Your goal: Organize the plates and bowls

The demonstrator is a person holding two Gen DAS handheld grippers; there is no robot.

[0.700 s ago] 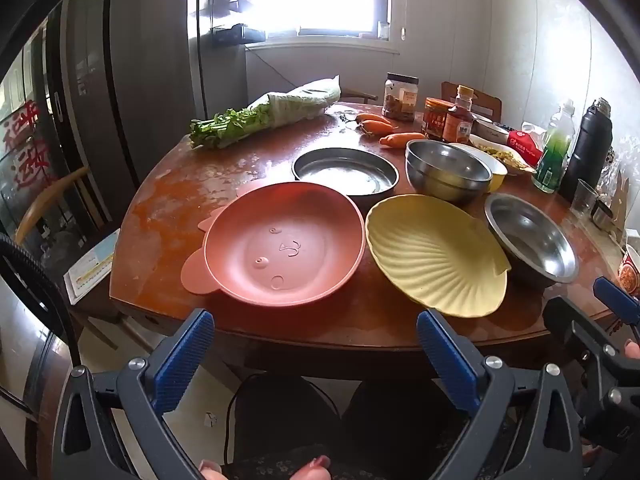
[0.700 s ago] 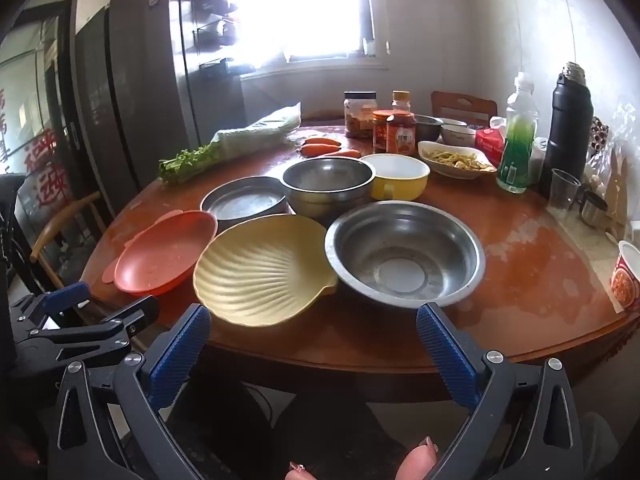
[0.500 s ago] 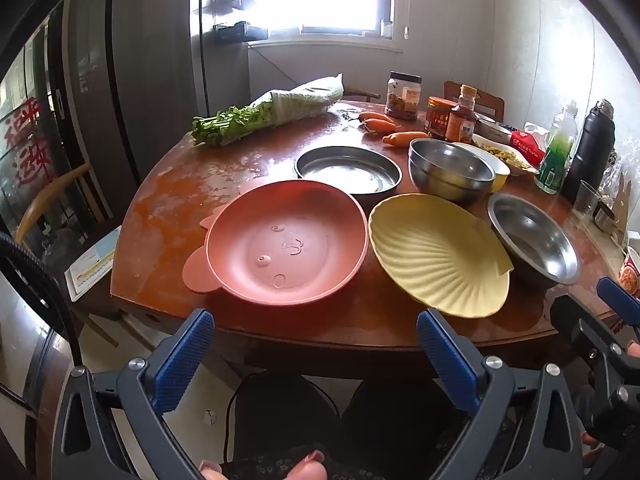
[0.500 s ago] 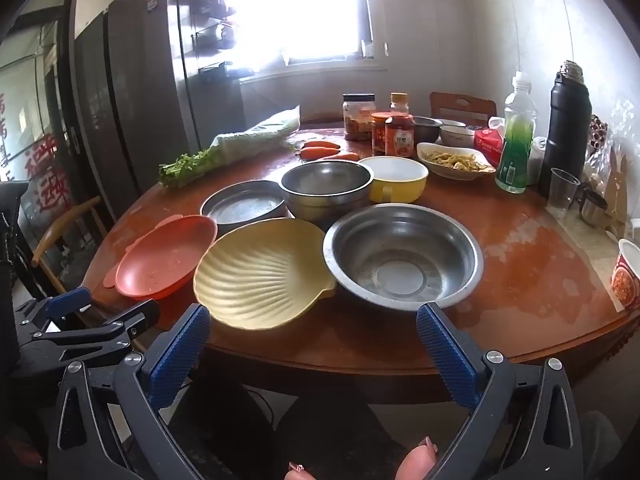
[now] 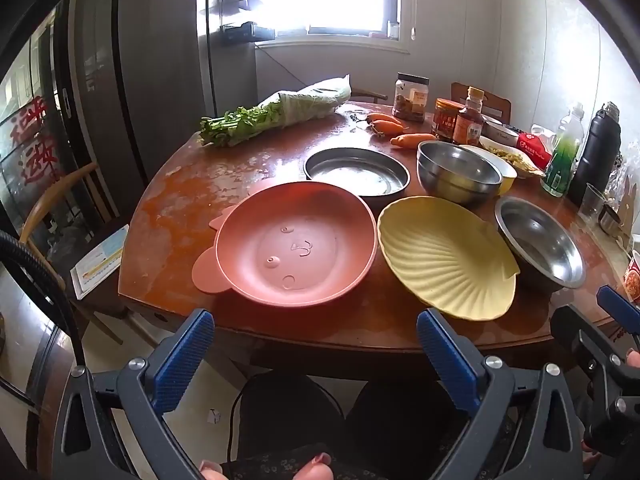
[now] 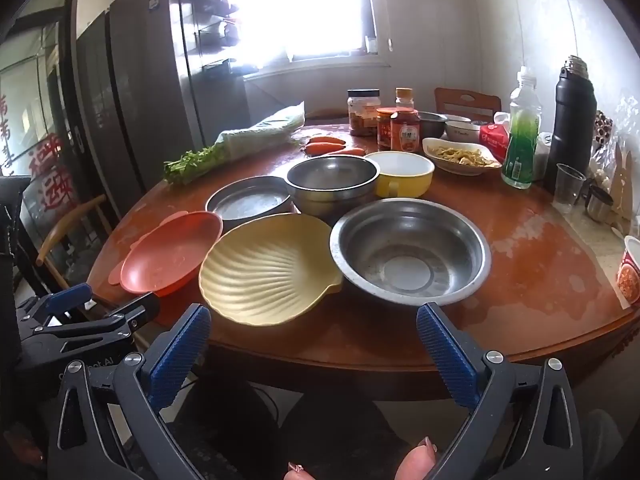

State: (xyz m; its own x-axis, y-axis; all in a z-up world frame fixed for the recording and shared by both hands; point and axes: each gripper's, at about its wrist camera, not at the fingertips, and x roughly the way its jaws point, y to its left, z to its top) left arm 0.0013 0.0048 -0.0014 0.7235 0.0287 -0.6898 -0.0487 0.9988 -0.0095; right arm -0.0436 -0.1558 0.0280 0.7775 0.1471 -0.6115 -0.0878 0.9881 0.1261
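Observation:
A pink plate with ears [image 5: 296, 248] [image 6: 170, 254] sits at the round table's near left. A yellow shell-shaped plate [image 5: 444, 258] [image 6: 270, 268] lies beside it. A wide steel bowl [image 5: 540, 248] [image 6: 410, 252] is to its right. Behind stand a flat steel dish [image 5: 356, 172] [image 6: 250, 202], a deep steel bowl [image 5: 458, 172] [image 6: 332, 180] and a yellow bowl [image 6: 404, 172]. My left gripper [image 5: 314, 344] is open and empty before the pink plate. My right gripper [image 6: 314, 342] is open and empty before the shell plate and the wide bowl.
Bagged greens [image 5: 276, 114], carrots [image 5: 394, 128], jars and a sauce bottle [image 6: 404, 126], a food dish [image 6: 462, 156], a green bottle [image 6: 522, 132], a black flask [image 6: 572, 120] and a plastic cup [image 6: 568, 188] crowd the table's far side. A wooden chair [image 5: 52, 208] stands left.
Both grippers have moved slightly closer to the table. Both stay open. Nothing on the table has moved.

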